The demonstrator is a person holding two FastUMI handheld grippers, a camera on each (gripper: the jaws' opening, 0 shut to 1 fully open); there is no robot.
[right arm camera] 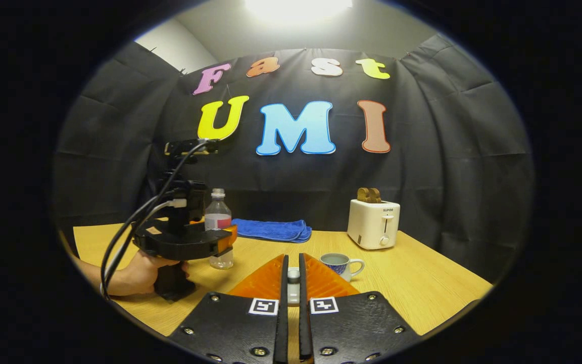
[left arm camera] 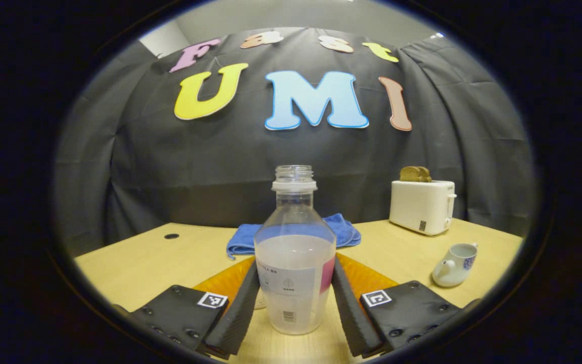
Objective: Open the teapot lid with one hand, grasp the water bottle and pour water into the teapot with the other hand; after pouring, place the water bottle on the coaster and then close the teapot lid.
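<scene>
Yellow wooden table [left arm camera: 144, 258], bottle [left arm camera: 294, 263] mid-table.

Overhead ceiling glare, sharp centre, fisheye-warped edges

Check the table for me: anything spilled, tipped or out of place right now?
Nothing stands out. The water bottle stands upright and uncapped between the left gripper fingers, the teapot sits upright with its lid off, and the table looks dry. The blue towel and toaster sit undisturbed.

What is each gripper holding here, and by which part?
Left gripper straddles the water bottle's lower body; contact is unclear. Right gripper pinches a small pale piece, probably the teapot lid's knob.
</scene>
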